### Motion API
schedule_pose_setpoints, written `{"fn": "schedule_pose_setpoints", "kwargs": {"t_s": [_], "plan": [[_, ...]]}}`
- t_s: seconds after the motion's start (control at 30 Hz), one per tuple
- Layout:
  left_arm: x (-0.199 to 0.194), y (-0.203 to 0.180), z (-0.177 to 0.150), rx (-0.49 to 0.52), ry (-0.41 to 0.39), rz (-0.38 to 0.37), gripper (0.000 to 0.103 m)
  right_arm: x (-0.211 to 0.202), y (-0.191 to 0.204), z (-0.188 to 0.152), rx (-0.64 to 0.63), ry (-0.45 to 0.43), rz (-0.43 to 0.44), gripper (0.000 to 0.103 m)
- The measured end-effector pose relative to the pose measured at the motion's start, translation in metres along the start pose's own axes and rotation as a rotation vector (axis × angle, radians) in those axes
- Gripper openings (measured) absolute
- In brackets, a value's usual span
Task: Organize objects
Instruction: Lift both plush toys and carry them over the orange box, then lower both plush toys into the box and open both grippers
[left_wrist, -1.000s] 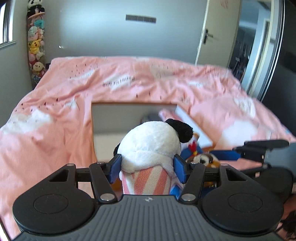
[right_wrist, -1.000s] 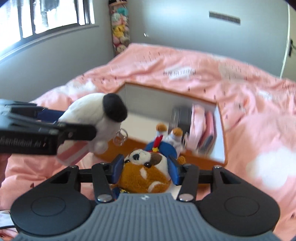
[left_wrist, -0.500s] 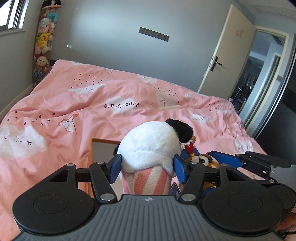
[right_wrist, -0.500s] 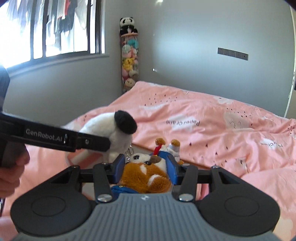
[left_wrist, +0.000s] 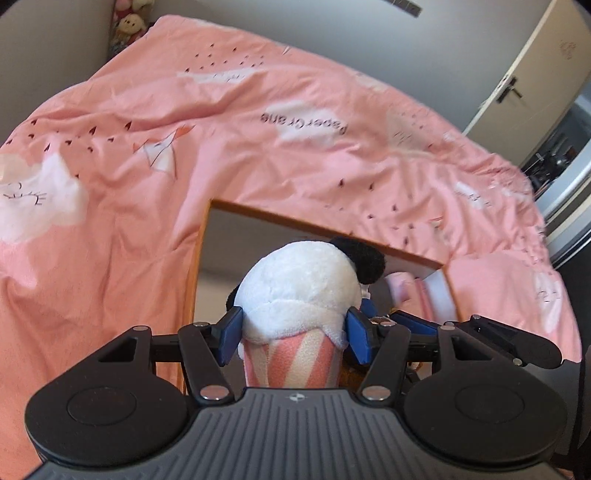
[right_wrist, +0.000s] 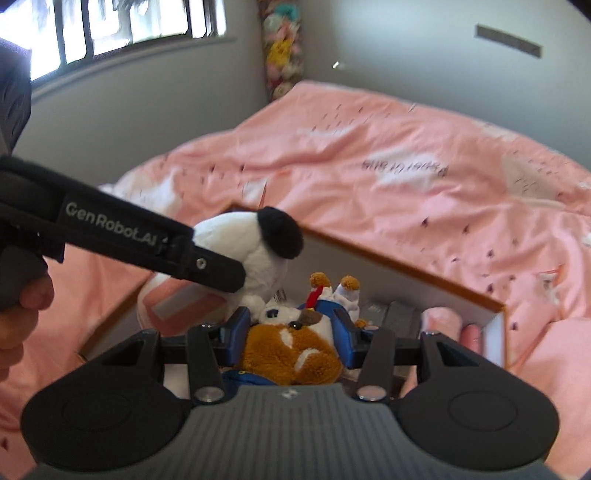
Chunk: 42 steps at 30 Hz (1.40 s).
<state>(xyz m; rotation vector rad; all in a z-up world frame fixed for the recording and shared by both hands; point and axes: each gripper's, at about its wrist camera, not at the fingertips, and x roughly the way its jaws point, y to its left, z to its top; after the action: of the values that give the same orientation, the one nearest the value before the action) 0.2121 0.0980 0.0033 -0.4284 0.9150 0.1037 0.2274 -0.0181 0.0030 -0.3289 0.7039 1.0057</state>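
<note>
1. A panda plush (left_wrist: 299, 291) is clamped in the left gripper (left_wrist: 294, 330) jaws, above the box (left_wrist: 199, 258).
2. A brown dog plush (right_wrist: 291, 350) is clamped in the right gripper (right_wrist: 293, 334) jaws, over the same box.
3. The box is set on a bed under a pink duvet (left_wrist: 147, 147).
4. Grey walls (right_wrist: 388, 40), a window (right_wrist: 110, 26) at far left and a door (left_wrist: 524, 62) at far right are seen.

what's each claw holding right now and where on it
Left claw grips the white-and-black panda plush at the top of its pink-striped body. Right claw grips the brown-and-white dog plush around its middle.
</note>
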Motion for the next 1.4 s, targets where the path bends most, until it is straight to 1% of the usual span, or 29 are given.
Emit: {"fn": "schedule_pose_setpoints", "kwargs": {"t_s": [0.07,0.1,0.13,0.3,0.47,0.67,0.73,0.8,0.87,0.9,0.97,1.03,1.2,1.27,1.4], "plan": [[0.008,0.0,0.002,-0.008,0.017,0.036,0.068,0.013,-0.002,0.0,-0.036,0.013,0.016,0.049],[0.012,0.0,0.003,-0.013,0.03,0.057,0.068,0.018,-0.002,0.0,-0.057,0.016,0.02,0.041],[0.016,-0.001,0.005,-0.013,0.044,0.081,0.068,0.023,-0.003,0.001,-0.075,0.024,0.027,0.039],[0.034,-0.01,0.009,0.018,0.065,0.151,0.068,0.049,-0.013,0.004,-0.091,0.064,0.024,0.038],[0.049,-0.017,0.013,0.053,0.058,0.193,0.068,0.057,-0.016,0.003,-0.102,0.08,0.028,0.038],[0.067,-0.031,0.013,0.133,0.087,0.245,0.069,0.063,-0.022,0.002,-0.098,0.115,0.035,0.039],[0.074,-0.036,0.012,0.172,0.102,0.277,0.07,0.069,-0.02,-0.002,-0.113,0.131,0.035,0.039],[0.078,-0.04,0.01,0.207,0.099,0.298,0.071,0.073,-0.017,-0.007,-0.139,0.139,0.016,0.038],[0.078,-0.041,0.01,0.216,0.086,0.294,0.071,0.072,-0.017,-0.009,-0.143,0.129,0.02,0.038],[0.077,-0.04,0.011,0.214,0.08,0.285,0.071,0.07,-0.017,-0.009,-0.142,0.115,0.023,0.04],[0.076,-0.038,0.013,0.206,0.081,0.258,0.076,0.065,-0.017,-0.009,-0.153,0.102,0.013,0.045],[0.073,-0.036,0.015,0.202,0.082,0.233,0.076,0.06,-0.018,-0.008,-0.161,0.105,0.005,0.045],[0.054,-0.03,0.018,0.215,0.104,0.115,0.069,0.042,-0.021,-0.011,-0.159,0.126,0.013,0.046],[0.044,-0.029,0.014,0.25,0.12,0.1,0.062,0.035,-0.023,-0.013,-0.135,0.141,0.019,0.046],[0.033,-0.025,-0.002,0.318,0.158,0.08,0.059,0.027,-0.027,-0.019,-0.056,0.186,0.07,0.046]]}}
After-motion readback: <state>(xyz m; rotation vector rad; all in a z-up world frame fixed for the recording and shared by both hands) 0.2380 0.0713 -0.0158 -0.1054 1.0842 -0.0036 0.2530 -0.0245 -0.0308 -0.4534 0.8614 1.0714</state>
